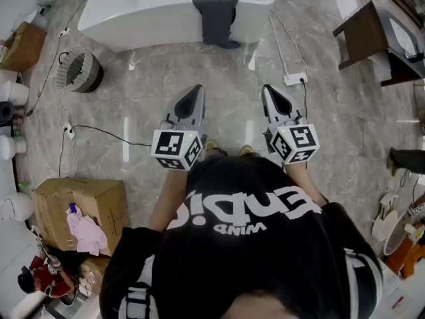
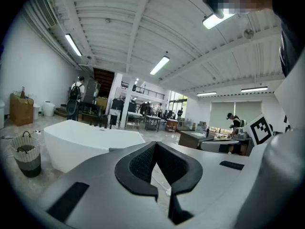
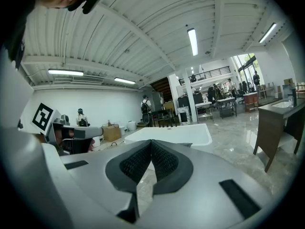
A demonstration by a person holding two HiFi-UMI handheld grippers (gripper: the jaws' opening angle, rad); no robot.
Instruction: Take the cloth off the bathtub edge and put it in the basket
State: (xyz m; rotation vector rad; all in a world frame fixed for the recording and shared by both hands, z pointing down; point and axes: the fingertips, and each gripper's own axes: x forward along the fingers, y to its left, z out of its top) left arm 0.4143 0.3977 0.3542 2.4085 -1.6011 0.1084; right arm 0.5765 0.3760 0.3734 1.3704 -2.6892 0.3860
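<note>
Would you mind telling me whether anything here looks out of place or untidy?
Nothing serious: a power strip and loose cables trail over the floor near the bathtub. The cloth hangs over its edge.

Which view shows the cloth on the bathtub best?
Head view: the dark cloth hangs in full over the bathtub rim. Both gripper views show the bathtub, but the cloth cannot be made out there.

The grey marble floor [image 1: 133, 105] carries a white bathtub [image 1: 153, 12]. Near its left end stands a basket [image 1: 80, 72]. A cardboard box [image 1: 80, 208] and a power strip [image 1: 294, 79] also lie there.
</note>
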